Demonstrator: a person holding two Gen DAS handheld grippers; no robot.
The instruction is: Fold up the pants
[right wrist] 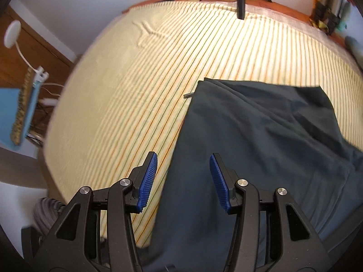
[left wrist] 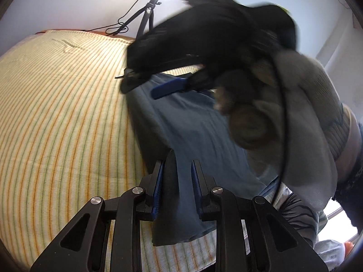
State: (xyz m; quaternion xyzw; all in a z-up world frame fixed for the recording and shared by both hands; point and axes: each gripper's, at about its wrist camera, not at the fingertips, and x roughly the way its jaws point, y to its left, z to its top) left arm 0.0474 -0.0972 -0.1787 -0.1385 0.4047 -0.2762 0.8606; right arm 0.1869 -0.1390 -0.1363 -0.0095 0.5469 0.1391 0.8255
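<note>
Blue-grey pants (right wrist: 261,136) lie on a yellow striped bedspread (right wrist: 136,90). My right gripper (right wrist: 183,172) hovers open over the pants' left edge, with nothing pinched between its blue pads. In the left wrist view the pants (left wrist: 199,131) run up from a bunched fold held between the pads of my left gripper (left wrist: 178,170), which is shut on that fabric at the near edge of the bed. The right gripper shows there as a blurred black shape above the pants, one blue pad (left wrist: 169,88) visible. A short drawstring end (right wrist: 188,94) pokes out at the pants' far left corner.
A gloved hand and grey sleeve (left wrist: 306,113) fill the right of the left wrist view. A tripod (left wrist: 145,18) with a bright lamp stands behind the bed. Left of the bed are a wooden cabinet (right wrist: 27,52) and a blue item (right wrist: 13,113). Striped bedspread (left wrist: 56,102) spreads to the left.
</note>
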